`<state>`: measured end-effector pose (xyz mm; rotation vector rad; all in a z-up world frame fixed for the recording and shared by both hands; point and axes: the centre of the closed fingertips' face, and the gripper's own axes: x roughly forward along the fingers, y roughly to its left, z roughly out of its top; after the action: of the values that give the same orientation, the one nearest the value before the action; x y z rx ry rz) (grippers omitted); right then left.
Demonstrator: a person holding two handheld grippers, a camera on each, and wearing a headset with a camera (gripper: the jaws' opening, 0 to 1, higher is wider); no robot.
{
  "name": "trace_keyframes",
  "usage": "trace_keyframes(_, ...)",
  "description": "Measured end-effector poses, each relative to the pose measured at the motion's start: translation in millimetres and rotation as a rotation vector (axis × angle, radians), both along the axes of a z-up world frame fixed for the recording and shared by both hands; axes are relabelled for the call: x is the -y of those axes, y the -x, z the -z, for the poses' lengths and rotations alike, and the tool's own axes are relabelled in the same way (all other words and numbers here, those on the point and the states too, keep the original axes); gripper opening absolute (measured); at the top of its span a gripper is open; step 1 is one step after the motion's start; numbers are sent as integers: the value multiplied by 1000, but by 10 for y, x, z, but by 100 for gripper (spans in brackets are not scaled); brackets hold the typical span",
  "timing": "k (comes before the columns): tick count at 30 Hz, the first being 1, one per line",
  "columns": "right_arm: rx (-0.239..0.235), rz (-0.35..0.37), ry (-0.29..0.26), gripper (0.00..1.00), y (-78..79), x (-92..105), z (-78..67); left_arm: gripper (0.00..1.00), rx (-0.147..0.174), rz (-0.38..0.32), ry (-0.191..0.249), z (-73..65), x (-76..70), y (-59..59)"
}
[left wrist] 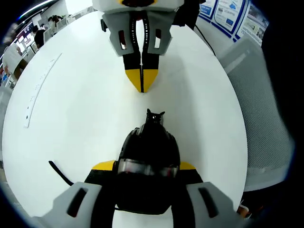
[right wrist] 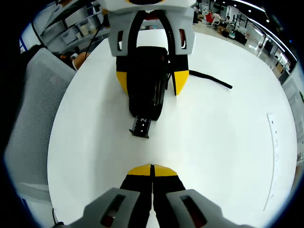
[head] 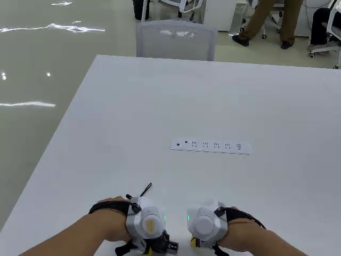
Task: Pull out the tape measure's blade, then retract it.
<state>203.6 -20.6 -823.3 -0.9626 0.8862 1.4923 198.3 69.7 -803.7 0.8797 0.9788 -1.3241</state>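
Observation:
My left gripper (left wrist: 146,166) is shut on a black tape measure (left wrist: 148,159), gripped by its sides, low over the white table (left wrist: 85,118). The blade's end hook (left wrist: 154,114) pokes out just past the case, facing my right gripper (left wrist: 141,83). In the right gripper view, the tape measure (right wrist: 148,80) sits in the left gripper (right wrist: 151,85), its hook (right wrist: 141,127) a short way from my right gripper (right wrist: 152,170). The right gripper's yellow tips are pressed together with nothing between them. Both grippers (head: 176,237) are at the table's near edge in the head view.
A black strap (head: 146,189) trails from the tape measure across the table. A white power strip (head: 210,145) lies mid-table. A grey mesh chair (head: 176,40) stands at the far edge. People and office chairs (head: 266,21) are beyond it.

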Motion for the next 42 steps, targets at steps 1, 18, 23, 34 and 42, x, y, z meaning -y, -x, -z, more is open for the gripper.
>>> trace_keyframes(1, -24, 34, -1, 0, 52, -9, -101, 39, -1, -2, -2, -5, 8, -6)
trace_keyframes(18, -52, 55, -105, 17, 160, -468, -221, 39, -10, -68, -11, 44, -37, -30)
trace_keyframes(23, -55, 37, -116, 21, 182, -582, -214, 39, -16, -86, -5, 71, -48, -47)
trace_keyframes(34, -28, 33, -95, 18, 148, -654, -137, 39, -21, -93, 1, 74, -40, -39)
trace_keyframes(42, -2, 22, -64, 13, 118, -591, -113, 39, -22, -99, -11, 54, -73, -22)
